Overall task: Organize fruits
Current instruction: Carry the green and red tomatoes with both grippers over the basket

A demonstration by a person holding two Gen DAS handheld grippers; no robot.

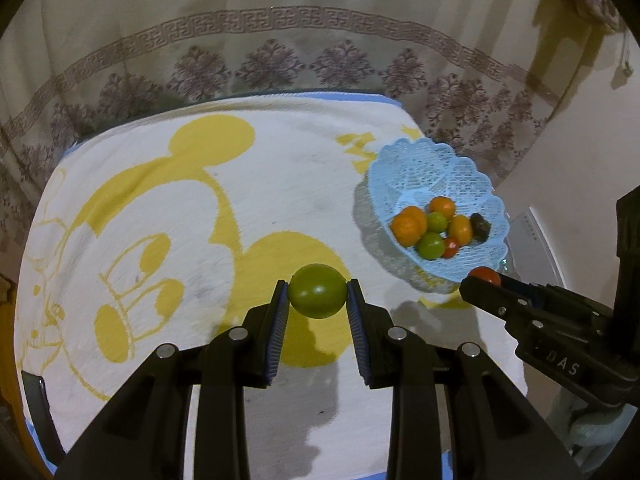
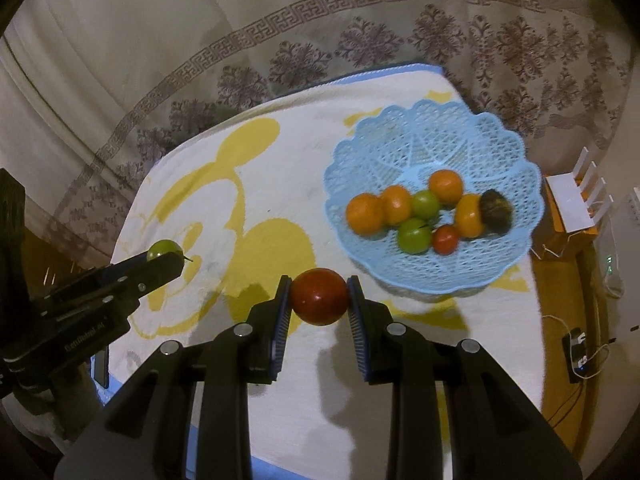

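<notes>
My left gripper (image 1: 317, 294) is shut on a green tomato (image 1: 317, 290), held above the white towel with yellow cartoon print (image 1: 180, 200). My right gripper (image 2: 319, 294) is shut on a red tomato (image 2: 319, 296), also lifted off the towel. A light blue lattice basket (image 2: 400, 148) stands on the towel's right side with several orange, green, red and one dark fruit in it. In the left wrist view the right gripper (image 1: 484, 280) with its red tomato (image 1: 486, 275) hangs just beside the basket (image 1: 460, 160). In the right wrist view the left gripper (image 2: 168, 258) and green tomato (image 2: 163, 249) are far left.
A patterned curtain (image 2: 360, 40) hangs behind the table. To the right of the table, a white router (image 2: 572, 196) on an orange box and a dark charger with cables (image 2: 576, 354) sit on a wooden surface. A dark flat object (image 2: 102, 364) lies at the towel's left edge.
</notes>
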